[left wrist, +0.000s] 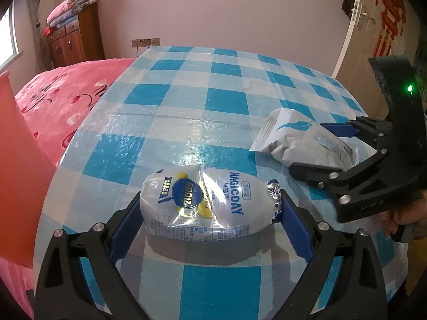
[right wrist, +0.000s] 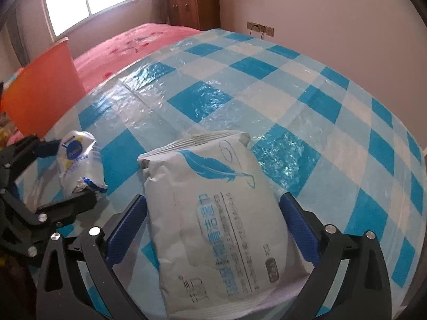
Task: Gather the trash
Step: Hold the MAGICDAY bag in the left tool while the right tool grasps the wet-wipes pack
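the snack wrapper (white plastic, "magicday" printed on it) is lying on the checkered tablecloth near the table's front edge, long axis running crosswise, so its two ends are pointing at the two blue pads. the left gripper is sitting around it with a pad at each end, and both pads look like they're touching or just about touching. i can't tell whether it's actually squeezing yet or just bracketing it.

off to the right, the white pouch with the blue feather is lying with its long axis pointing away from the camera, sealed end far. the right gripper is straddling it, spread wide. the left pad is close to the pouch's edge, and there's a small gap on the right. so it's not gripping yet, i'd say.

each piece is clearly nearer its own hand, no crossing needed. the orange bin is standing off the table's left side, beside the red bedspread, so i'm guessing both loads are heading left, with the left hand closer to it.
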`<state>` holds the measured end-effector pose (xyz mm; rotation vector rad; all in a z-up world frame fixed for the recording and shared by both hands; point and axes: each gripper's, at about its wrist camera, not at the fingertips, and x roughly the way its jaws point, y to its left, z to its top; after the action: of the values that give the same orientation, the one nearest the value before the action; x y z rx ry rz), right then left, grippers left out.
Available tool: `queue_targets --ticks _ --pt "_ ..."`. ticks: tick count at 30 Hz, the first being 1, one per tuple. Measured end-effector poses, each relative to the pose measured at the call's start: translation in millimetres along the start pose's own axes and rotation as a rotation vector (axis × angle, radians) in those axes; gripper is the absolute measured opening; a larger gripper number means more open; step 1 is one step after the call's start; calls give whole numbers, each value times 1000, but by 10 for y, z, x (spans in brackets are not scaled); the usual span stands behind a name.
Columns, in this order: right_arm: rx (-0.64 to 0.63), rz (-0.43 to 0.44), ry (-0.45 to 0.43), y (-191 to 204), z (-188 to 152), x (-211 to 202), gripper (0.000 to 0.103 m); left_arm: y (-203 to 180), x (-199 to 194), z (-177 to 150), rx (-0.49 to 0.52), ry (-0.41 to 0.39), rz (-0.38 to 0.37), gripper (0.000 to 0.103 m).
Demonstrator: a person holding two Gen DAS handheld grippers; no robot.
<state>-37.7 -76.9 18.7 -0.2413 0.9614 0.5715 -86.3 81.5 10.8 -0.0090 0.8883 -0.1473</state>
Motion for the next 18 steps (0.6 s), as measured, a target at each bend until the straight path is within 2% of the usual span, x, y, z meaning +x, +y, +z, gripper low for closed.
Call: queue_targets --ticks 9,13,18 --pt "12 -34 -24 44 -33 -5 96 24 15 -1 -12 10 -12 94" --pt "37 -49 -33 55 -69 -64 82 23 15 6 -7 8 -11 94" --pt "76 -66 -42 77 -149 -134 79 -8 9 2 7 4 -11 94"
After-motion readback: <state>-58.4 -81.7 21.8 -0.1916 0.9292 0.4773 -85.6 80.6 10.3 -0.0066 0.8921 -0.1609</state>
